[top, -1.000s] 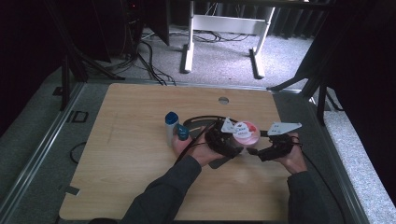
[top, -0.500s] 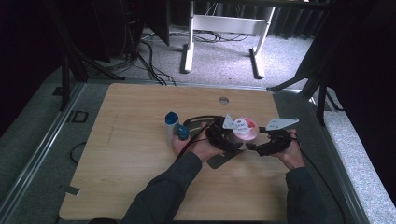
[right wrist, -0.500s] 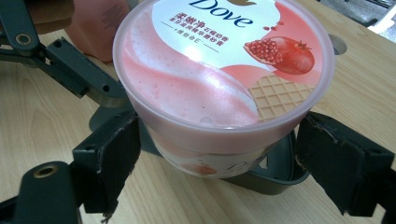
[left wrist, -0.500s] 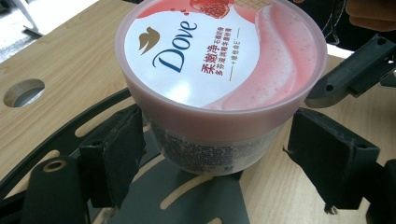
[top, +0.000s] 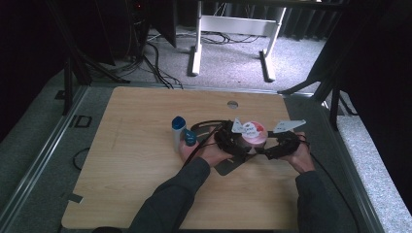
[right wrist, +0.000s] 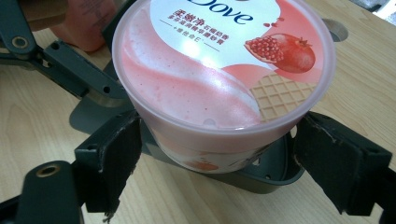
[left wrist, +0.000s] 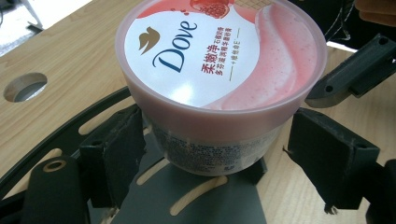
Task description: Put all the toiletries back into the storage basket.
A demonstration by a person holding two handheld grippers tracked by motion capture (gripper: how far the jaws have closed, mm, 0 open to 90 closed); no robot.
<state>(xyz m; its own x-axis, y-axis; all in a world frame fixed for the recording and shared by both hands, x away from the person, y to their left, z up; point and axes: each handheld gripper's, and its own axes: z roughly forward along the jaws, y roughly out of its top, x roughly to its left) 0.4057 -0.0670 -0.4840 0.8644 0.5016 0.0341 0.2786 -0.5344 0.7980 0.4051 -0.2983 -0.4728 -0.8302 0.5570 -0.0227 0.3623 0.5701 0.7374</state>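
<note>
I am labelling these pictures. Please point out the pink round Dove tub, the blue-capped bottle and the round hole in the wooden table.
Pink round Dove tub (left wrist: 219, 56), left gripper view, lid label.
Blue-capped bottle (top: 178, 122), high view, cap.
Round hole in the wooden table (top: 232, 104), high view, opening.
</note>
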